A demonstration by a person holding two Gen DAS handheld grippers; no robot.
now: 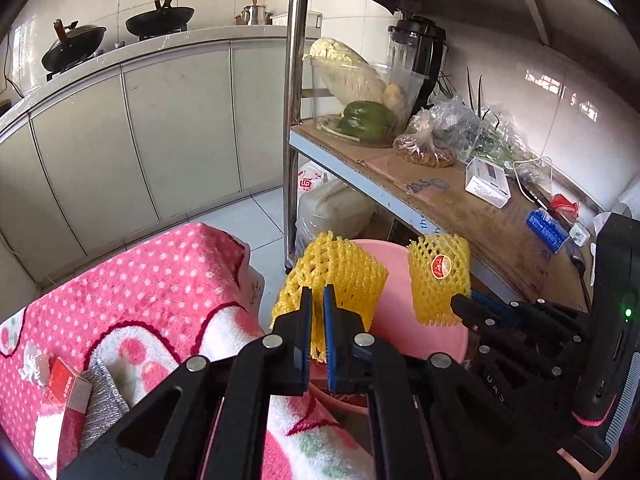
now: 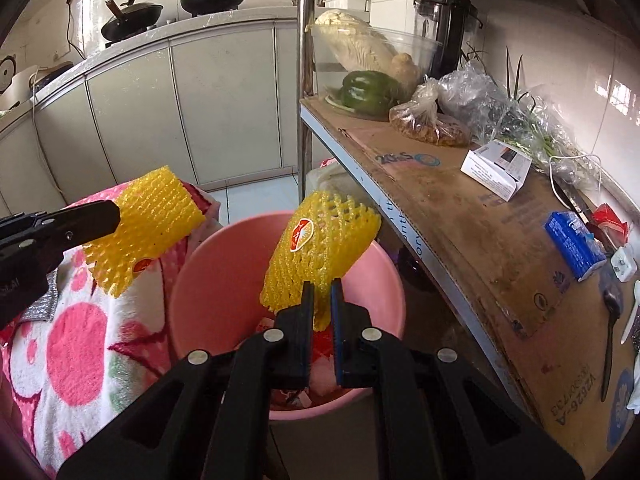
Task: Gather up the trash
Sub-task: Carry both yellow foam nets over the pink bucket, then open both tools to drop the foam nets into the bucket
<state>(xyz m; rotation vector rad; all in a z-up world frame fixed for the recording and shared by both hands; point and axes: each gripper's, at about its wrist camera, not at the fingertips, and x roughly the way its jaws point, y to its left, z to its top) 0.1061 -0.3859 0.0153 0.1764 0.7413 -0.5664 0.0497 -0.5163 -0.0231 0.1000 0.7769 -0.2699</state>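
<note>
Each gripper holds a yellow foam fruit net over a pink bucket [image 2: 208, 280]. My left gripper [image 1: 318, 296] is shut on one yellow net [image 1: 340, 276], which hangs above the bucket's near rim [image 1: 424, 332]. In the right wrist view that same net [image 2: 148, 224] shows at the left, pinched by the left gripper [image 2: 108, 216]. My right gripper [image 2: 322, 288] is shut on the second yellow net [image 2: 320, 248], which bears a red sticker and hangs over the bucket's mouth. From the left wrist view this second net [image 1: 440, 276] and the right gripper [image 1: 460, 304] sit at the right. Scraps lie in the bucket's bottom.
A pink dotted cloth [image 1: 132, 300] covers a surface at the left, with a red box [image 1: 64, 396] on it. A metal rack shelf [image 2: 460, 216] lined with cardboard holds a green pepper [image 2: 368, 92], bags, small boxes and a spoon. Kitchen cabinets [image 1: 140, 140] with woks stand behind.
</note>
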